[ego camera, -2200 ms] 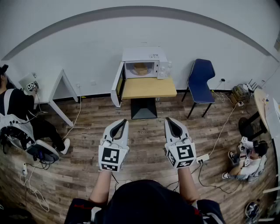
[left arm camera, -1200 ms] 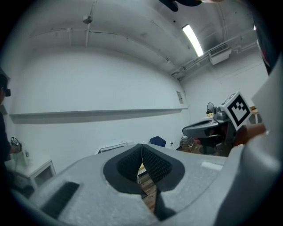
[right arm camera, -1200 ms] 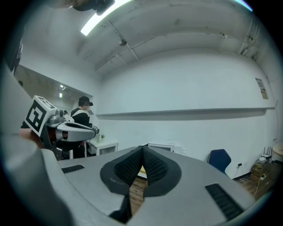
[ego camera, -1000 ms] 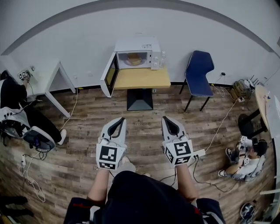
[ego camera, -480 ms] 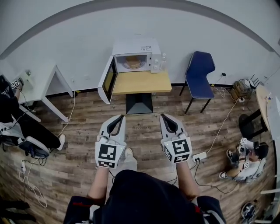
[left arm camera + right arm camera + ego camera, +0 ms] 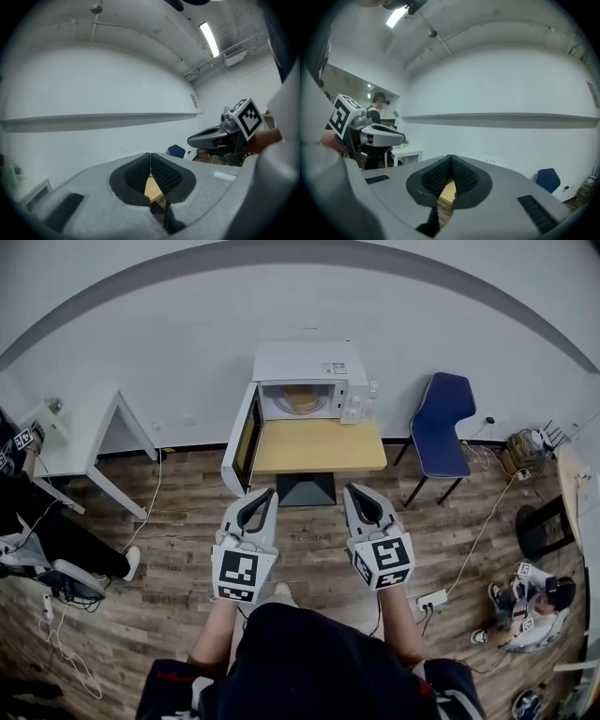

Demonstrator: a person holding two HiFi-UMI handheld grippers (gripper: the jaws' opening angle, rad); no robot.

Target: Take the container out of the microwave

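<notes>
A white microwave (image 6: 302,371) stands at the back of a small wooden table (image 6: 323,451), its door (image 6: 240,441) swung open to the left. Inside it sits a pale brownish container (image 6: 302,399). Both grippers are held side by side over the wooden floor, short of the table's near edge. The left gripper (image 6: 266,494) (image 6: 150,155) is shut with nothing between its pads. The right gripper (image 6: 352,490) (image 6: 451,157) is shut and empty too. Each gripper view shows the other gripper off to its side and a slice of the tabletop below the jaws.
A clear bottle (image 6: 362,402) stands on the table just right of the microwave. A blue chair (image 6: 448,424) is to the right and a white desk (image 6: 89,441) to the left. People sit at the far left (image 6: 23,521) and lower right (image 6: 536,606). A power strip (image 6: 433,600) and cables lie on the floor.
The person has walked toward the microwave, so the table and microwave sit closer and larger in the head view. Both grippers travelled along, still shut and side by side.
</notes>
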